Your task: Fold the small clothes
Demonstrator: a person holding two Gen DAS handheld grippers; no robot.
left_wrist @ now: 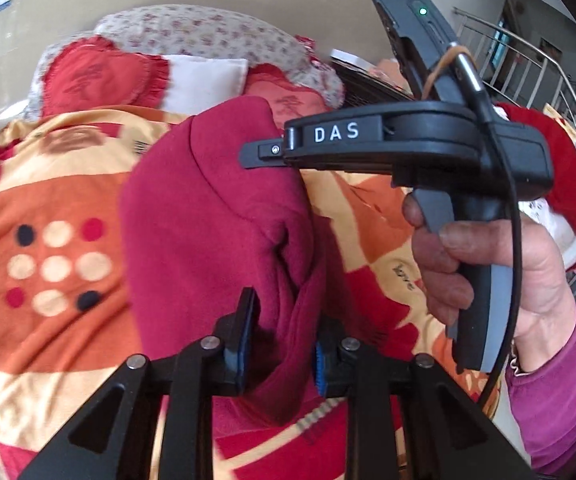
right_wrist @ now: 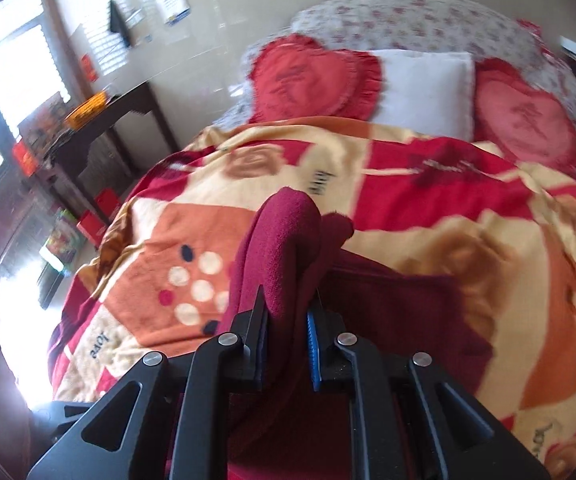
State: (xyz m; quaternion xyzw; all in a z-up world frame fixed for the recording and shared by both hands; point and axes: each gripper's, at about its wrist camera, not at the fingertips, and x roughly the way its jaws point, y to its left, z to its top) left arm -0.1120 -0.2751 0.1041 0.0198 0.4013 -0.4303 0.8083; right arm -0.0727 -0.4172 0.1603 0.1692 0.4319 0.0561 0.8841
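Both tongs are clamped on the same dark red garment (left_wrist: 216, 216), a soft fleece piece lifted clear above the bed (left_wrist: 28, 184) and its patterned blanket (right_wrist: 428, 208). In the left wrist view the left tongs (left_wrist: 284, 344) pinch a thick bunch of the cloth between their blue pads, the jaws standing a little apart because of the bulk. In the same view the right tongs (left_wrist: 262, 154), held by a hand (left_wrist: 484, 264) in a purple sleeve (left_wrist: 560, 384), bite the garment's far edge with their tips fully closed. The right wrist view shows those right tongs (right_wrist: 286, 344) from behind, a doubled fold of cloth rising out from between the pads.

The step in hand looks like the carry of a fold: the garment hangs between two grips, draped and partly doubled, not yet laid flat. Motion blur makes it hard to say which part of the garment each grip holds; possibly a hem and a shoulder.

The next move calls for bringing both grips down together over a clear stretch of blanket, keeping the cloth taut between them so the held edge lands square on the lower layer. Releasing should wait until the cloth rests on the bed, or the thick fleece may spring open. The heart cushions (right_wrist: 316, 80) and white pillow (right_wrist: 424, 88) sit well away at the head.
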